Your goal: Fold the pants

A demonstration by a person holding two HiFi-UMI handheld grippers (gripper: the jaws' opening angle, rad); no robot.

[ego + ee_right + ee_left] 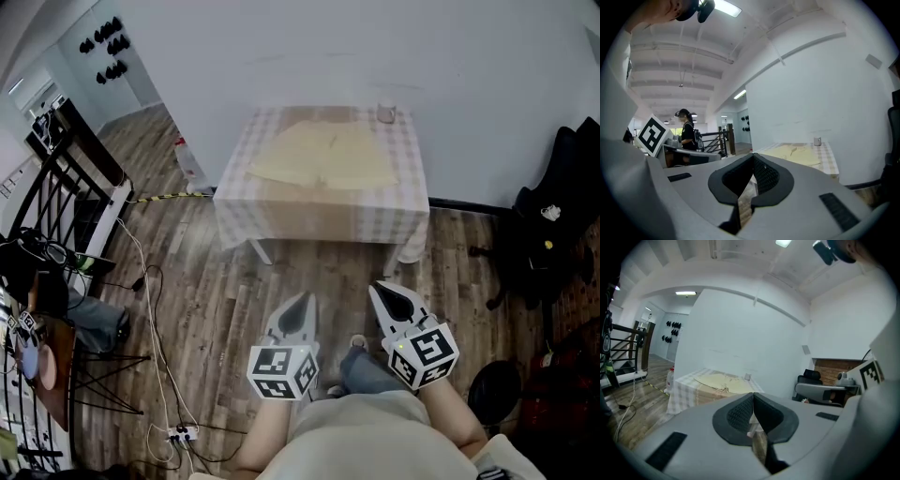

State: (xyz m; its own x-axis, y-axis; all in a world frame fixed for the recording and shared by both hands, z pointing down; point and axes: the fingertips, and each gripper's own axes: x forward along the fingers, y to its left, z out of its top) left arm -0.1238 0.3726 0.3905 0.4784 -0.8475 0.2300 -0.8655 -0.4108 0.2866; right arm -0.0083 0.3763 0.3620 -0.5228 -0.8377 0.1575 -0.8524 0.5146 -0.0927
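Cream pants (323, 155) are spread on the checked counter (319, 223); left tool (302, 302) and right tool (384, 294) are held well short of it, jaws pressed together, empty.

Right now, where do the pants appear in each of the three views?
Head view: pants spread on the checked table, upper centre.
Left gripper view: pants left of centre, beyond the jaws.
Right gripper view: pants right of centre, beyond the jaws.
Shared landmark: the small cup at the table's far corner.
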